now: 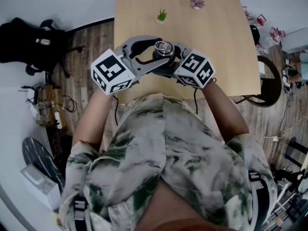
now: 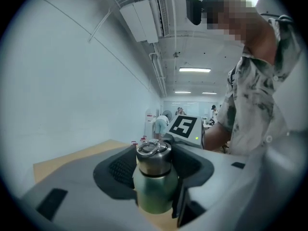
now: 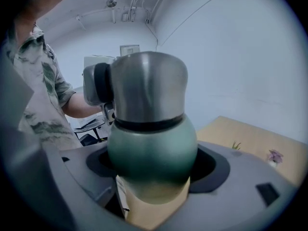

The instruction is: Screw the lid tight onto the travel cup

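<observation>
Head view showed a small potted plant (image 1: pixel 162 16) at 12 o'clock and a purple flower (image 1: pixel 197 3) at 1 o'clock on the wooden table (image 1: pixel 139 13), both well apart from my work. The travel cup (image 2: pixel 154 189) stood upright at the table's near edge. My left gripper (image 1: pixel 153 53) and right gripper (image 1: pixel 175 59) were both clamped on its green body, with the steel lid (image 2: pixel 154 157) on top.

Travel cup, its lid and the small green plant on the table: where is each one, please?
travel cup (image 3: pixel 151 148), right gripper view, on its green body.
lid (image 2: pixel 154 161), left gripper view, on its steel side wall.
small green plant (image 1: pixel 162 16), head view, on its leaves.
</observation>
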`<state>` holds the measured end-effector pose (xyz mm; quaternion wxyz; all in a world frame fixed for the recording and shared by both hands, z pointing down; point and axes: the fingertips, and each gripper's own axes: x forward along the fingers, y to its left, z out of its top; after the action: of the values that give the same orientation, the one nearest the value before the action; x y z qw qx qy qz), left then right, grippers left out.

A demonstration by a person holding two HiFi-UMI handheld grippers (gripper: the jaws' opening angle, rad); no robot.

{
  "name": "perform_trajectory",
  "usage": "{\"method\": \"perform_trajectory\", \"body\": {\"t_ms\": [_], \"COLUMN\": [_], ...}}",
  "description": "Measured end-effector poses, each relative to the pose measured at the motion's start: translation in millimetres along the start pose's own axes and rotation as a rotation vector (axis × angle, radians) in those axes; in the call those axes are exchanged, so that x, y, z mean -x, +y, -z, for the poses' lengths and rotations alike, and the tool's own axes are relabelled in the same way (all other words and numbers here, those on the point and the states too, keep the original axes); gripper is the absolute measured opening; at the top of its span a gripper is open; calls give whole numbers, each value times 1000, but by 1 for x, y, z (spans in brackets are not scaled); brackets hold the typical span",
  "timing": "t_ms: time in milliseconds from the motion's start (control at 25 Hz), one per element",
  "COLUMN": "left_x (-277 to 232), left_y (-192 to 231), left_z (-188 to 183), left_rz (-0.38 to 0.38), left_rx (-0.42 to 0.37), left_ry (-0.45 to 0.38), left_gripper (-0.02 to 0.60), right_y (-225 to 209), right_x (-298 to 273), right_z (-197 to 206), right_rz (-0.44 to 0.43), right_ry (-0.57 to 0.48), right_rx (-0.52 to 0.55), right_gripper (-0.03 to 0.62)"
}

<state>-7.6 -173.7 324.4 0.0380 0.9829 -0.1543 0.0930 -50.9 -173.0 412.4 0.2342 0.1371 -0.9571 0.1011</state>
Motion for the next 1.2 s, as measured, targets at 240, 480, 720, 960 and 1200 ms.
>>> {"method": "perform_trajectory", "body": {"t_ms": [240, 480, 720, 960, 1200], "left_x": [-3, -3, -6, -2, -1], "left_y": [2, 4, 0, -6, -16], "left_z": [1, 2, 10, 8, 6], "left_rz": [-92, -249, -372, -280, -138], "left_rx": [11, 68, 44, 34, 4], "left_ry": [-2, -7, 11, 4, -11], "left_gripper": [246, 258, 256, 252, 250], "right_y": [-4, -6, -6, 0, 10], "right_x": [1, 1, 2, 2, 7], "right_z": [3, 4, 9, 8, 7], "right_rz": [30, 62, 93, 77, 40], "right_ry": [-12, -12, -1, 1, -9], "right_rx": [-41, -59, -55, -33, -1], "right_gripper": [405, 405, 405, 405, 404]}}
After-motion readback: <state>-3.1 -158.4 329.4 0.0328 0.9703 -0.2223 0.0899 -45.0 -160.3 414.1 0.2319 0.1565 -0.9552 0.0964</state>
